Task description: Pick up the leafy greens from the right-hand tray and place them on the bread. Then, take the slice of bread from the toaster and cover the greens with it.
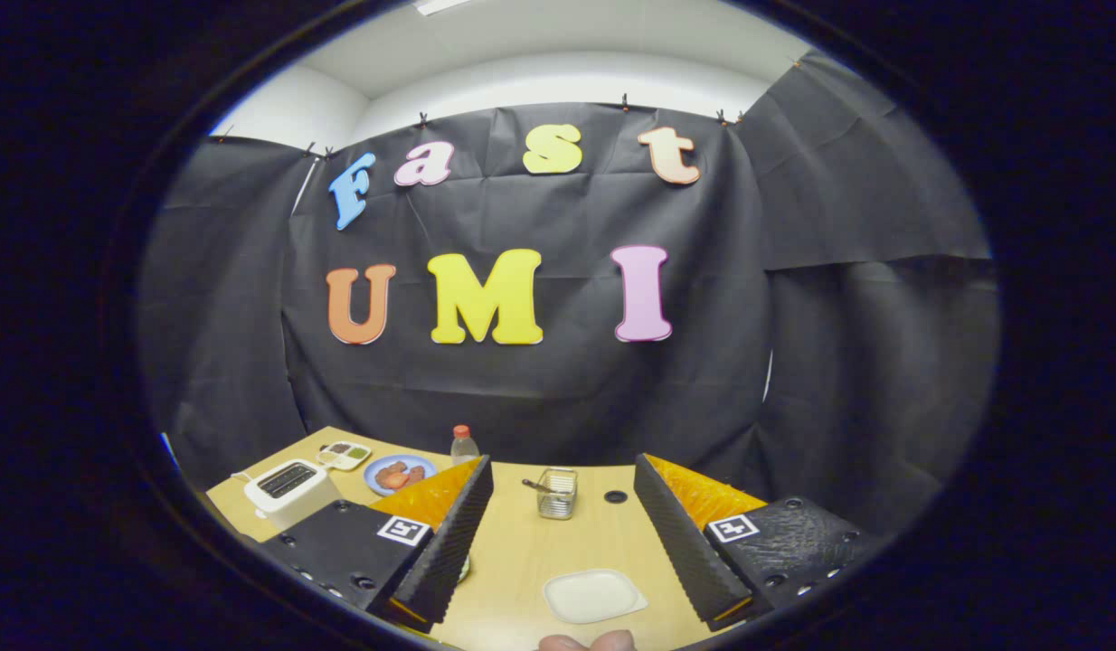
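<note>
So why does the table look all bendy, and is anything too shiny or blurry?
In the gripper view the fisheye lens curves the table edge and the wall; light is even and soft, with no harsh glare; the white tray between the open jaws of the gripper looks sharp, while the far toaster and blue plate are small and less clear.

Gripper fingers wide apart, holding nothing, above wooden table. Between fingers: white square plate, nearer than wire basket. Beyond left finger: white toaster, blue plate w/ food, small tray, bottle w/ red cap.
</note>
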